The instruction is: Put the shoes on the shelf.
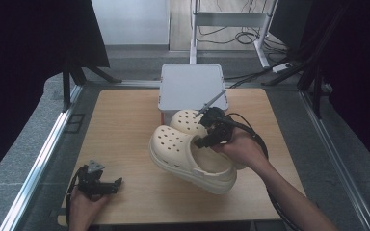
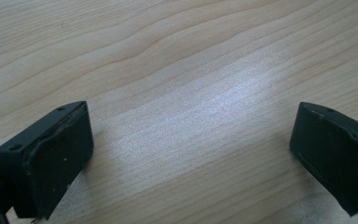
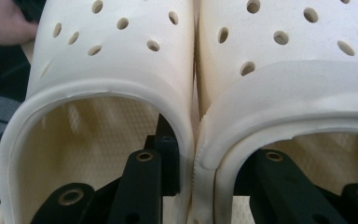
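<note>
Your right gripper (image 1: 211, 137) is clamped on the pair of clogs (image 1: 192, 154), 1 jaw inside each shoe, pinching the 2 inner walls together. Your left gripper (image 1: 107, 185) rests near the front left corner of the table (image 1: 125, 125), jaws apart, holding nothing.

In the high view, the 2 cream clogs sit side by side around the middle of the table, just in front of the grey box (image 1: 192, 86). Whether they are lifted clear of the wood I cannot tell. Their long axes run together from heels at the lower right, nearest your right hand (image 1: 238, 147), to toes at the upper left, with the nearer clog's toe tilted up.

In the left gripper view, your left gripper (image 2: 191, 154) shows both jaws wide apart over bare wood, nothing between them.

In the right gripper view, your right gripper (image 3: 200, 182) has its jaws reaching into the 2 heel openings, and the 2 clogs (image 3: 193, 70) press wall to wall between them, toes pointing away from the camera. These look like light foam: soft, springy, not fragile, with a fairly grippy surface. The walls will likely squash under pressure, so the pair may sag or twist at the toes. Where you hold now, at the doubled inner walls by the collar rims, seems the best hold.
</note>
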Demonstrator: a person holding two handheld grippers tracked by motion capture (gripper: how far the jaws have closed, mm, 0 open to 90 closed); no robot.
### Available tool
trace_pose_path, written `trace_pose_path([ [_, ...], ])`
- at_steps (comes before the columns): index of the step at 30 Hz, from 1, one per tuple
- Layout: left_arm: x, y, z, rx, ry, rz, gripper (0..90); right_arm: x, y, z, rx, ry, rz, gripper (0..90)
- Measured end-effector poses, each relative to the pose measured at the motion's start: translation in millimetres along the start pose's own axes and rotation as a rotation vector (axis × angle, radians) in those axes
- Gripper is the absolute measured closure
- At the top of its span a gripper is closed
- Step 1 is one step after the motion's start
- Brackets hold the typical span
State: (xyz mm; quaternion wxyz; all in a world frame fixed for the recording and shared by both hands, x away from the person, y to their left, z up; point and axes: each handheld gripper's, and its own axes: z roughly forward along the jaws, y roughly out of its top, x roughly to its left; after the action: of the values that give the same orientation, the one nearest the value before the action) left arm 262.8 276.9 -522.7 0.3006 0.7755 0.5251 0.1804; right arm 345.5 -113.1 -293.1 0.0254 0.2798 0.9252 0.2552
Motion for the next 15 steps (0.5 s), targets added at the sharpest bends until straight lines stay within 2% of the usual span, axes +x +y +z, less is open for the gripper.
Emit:
trace_pose_path([
  [15,0.1,0.1,-0.1,0.001,-0.001,0.001,0.0,-19.3,28.7,-26.6,-0.041,-0.064,0.060,71.7],
])
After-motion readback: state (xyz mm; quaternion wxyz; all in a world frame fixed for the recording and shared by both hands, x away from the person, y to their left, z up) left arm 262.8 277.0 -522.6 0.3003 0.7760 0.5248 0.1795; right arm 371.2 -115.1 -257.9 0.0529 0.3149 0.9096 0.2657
